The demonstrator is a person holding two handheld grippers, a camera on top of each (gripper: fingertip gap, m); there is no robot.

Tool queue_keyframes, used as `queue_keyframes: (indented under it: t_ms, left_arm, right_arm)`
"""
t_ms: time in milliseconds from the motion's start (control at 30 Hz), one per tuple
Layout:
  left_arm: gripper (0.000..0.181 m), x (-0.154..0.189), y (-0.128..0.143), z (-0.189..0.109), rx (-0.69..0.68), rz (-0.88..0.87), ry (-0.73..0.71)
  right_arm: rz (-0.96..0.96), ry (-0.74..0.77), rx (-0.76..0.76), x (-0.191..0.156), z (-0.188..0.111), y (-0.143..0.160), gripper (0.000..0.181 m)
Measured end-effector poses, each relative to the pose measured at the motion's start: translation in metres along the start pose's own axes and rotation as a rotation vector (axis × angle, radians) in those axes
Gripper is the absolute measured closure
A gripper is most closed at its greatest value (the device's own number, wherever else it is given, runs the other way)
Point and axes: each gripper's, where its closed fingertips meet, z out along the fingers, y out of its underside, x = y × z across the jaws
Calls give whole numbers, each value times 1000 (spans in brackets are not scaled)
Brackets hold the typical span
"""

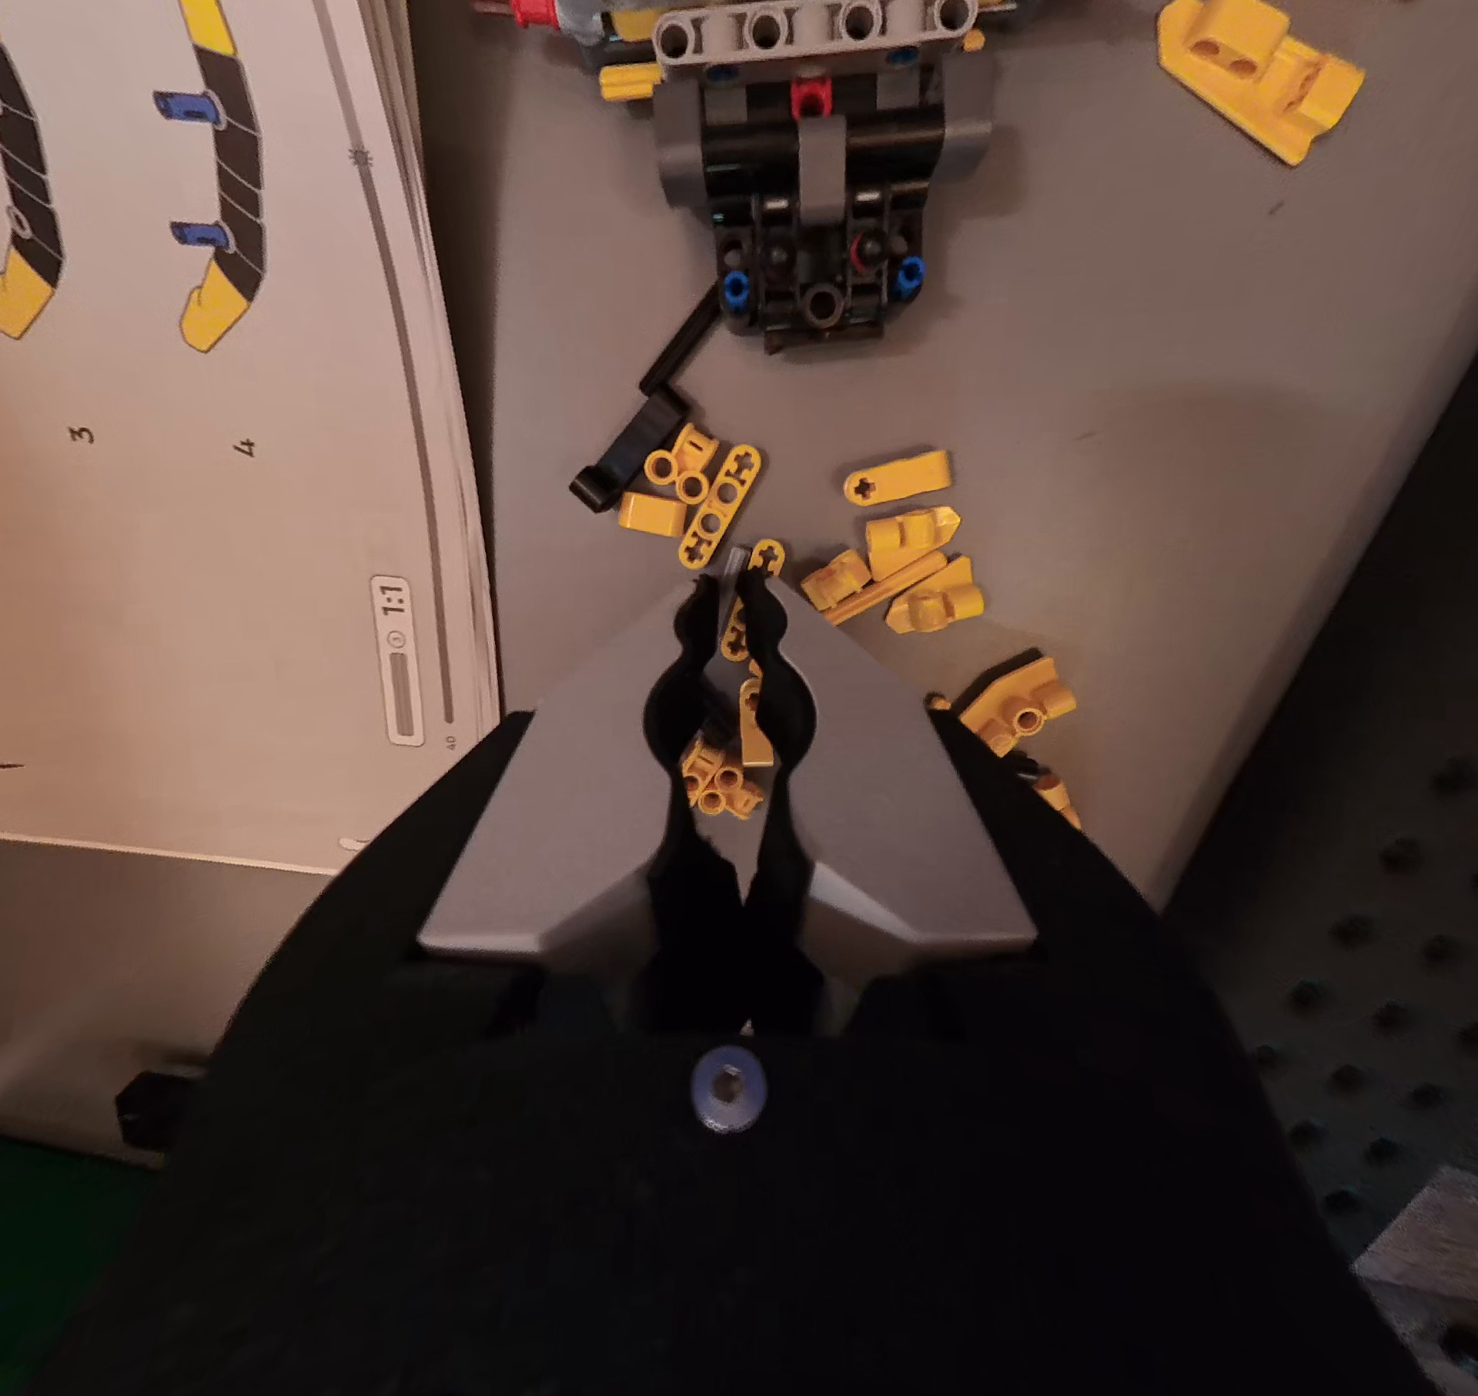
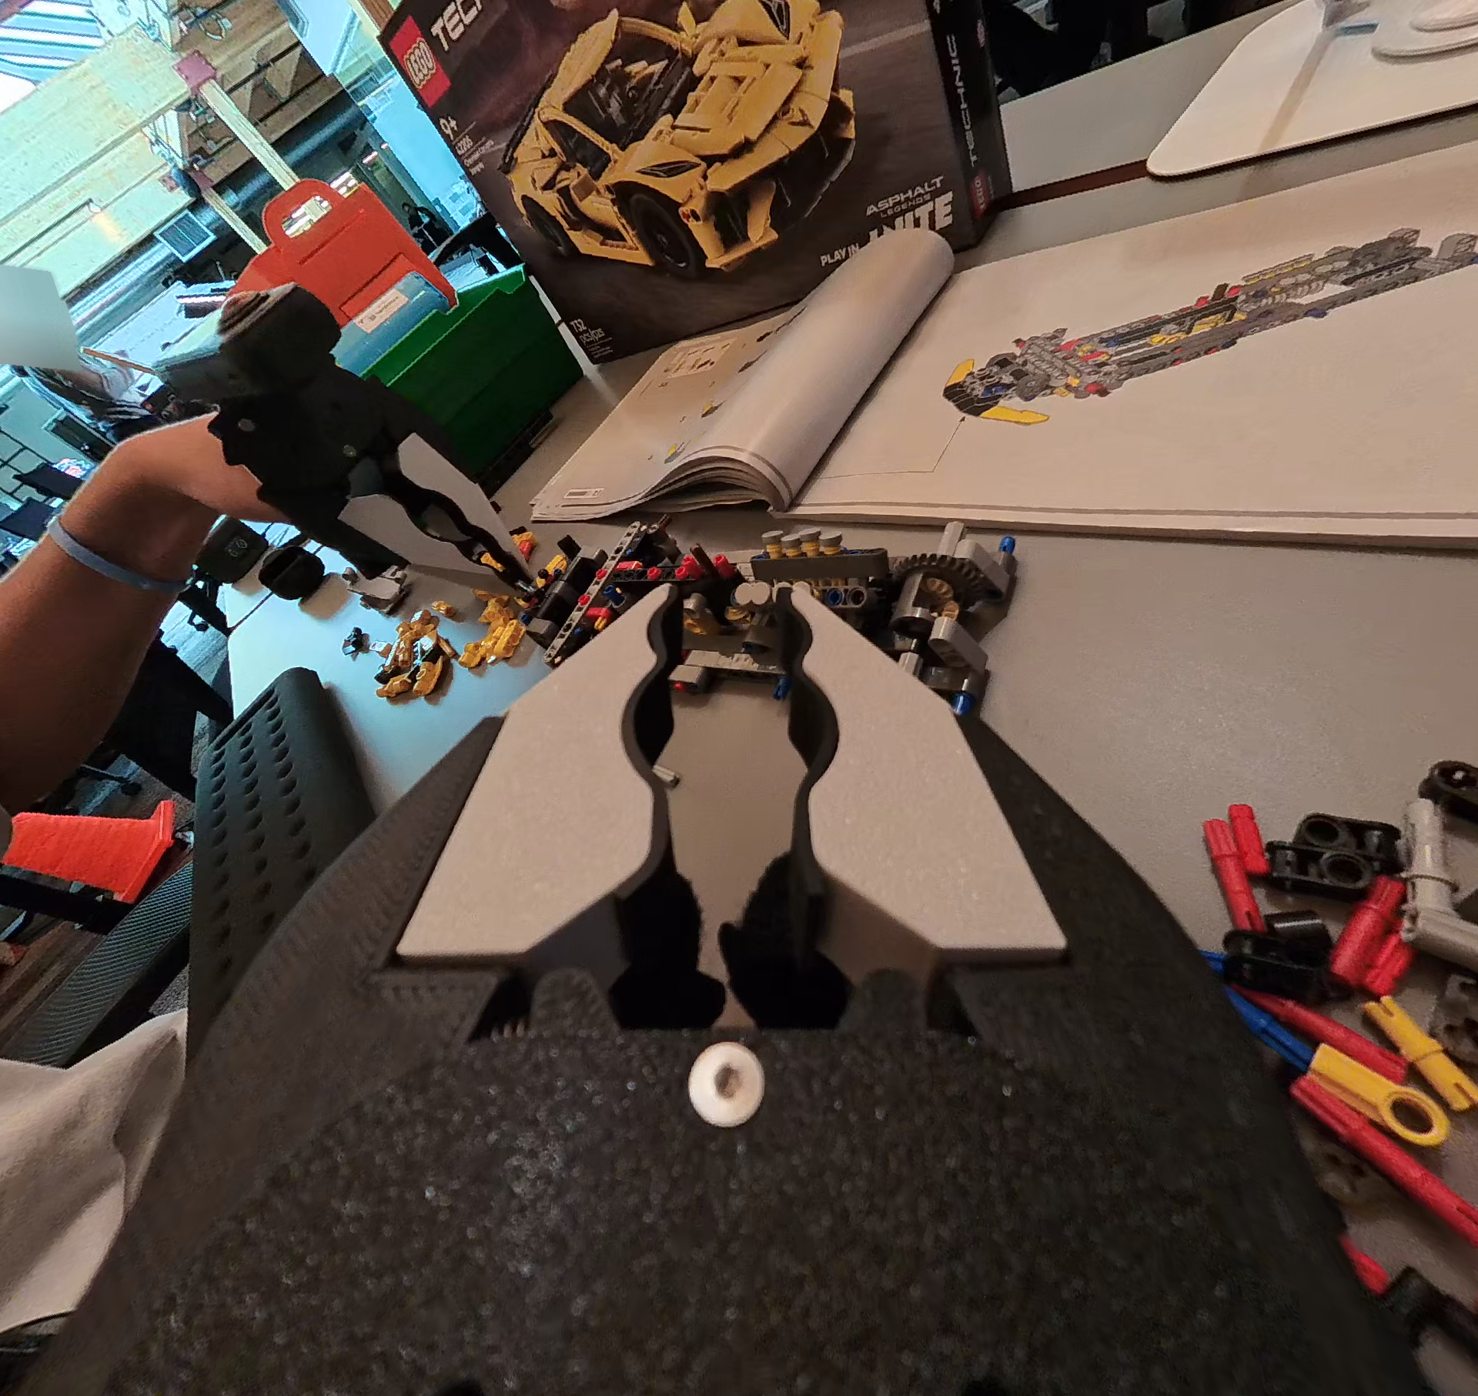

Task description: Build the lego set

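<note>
The grey, black and red chassis (image 1: 808, 158) lies on the grey table, ahead of my left gripper (image 1: 729, 586). That gripper points down over a scatter of small yellow pieces (image 1: 712, 494) and is shut on a small grey piece (image 1: 736, 564) at its tips. In the right wrist view my right gripper (image 2: 729, 598) is open and empty, just in front of the chassis (image 2: 840, 598). The left gripper (image 2: 512, 570), held by a hand, shows there at the left, with its tips down among the yellow pieces (image 2: 496, 630).
The open instruction booklet (image 1: 200, 398) lies left of the chassis, and the set's box (image 2: 720, 118) stands behind. Large yellow panels (image 1: 1256, 70) lie at the far right. Loose red, black and blue pieces (image 2: 1344, 958) lie right of my right gripper. A small grey pin (image 2: 668, 778) lies between its fingers. About 25 cm separates my left fingertips from my right.
</note>
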Motion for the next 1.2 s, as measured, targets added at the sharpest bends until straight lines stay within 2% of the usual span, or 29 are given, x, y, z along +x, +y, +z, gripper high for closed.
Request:
queue_keyframes:
  t_ms: [367,533,700,833,1000,1200]
  left_arm:
    - [179,-1,-1,-16,72,-10,-84]
    - [179,4,4,-5,48,-16,-68]
    - [179,4,-3,-1,71,-32,-57]
    - [171,3,-5,-3,85,-47,-48]
    - [170,-8,-1,-13,104,-63,-92]
    - [162,-6,1,-6,86,-35,-98]
  right_arm:
    - [1,-3,-2,0,0,0,159]
    - [0,-2,-4,0,0,1,159]
    - [-1,0,-7,0,1,1,159]
    - [2,-3,-8,0,1,1,159]
    - [3,-5,-9,0,1,2,159]
    - [3,-4,-13,0,1,2,159]
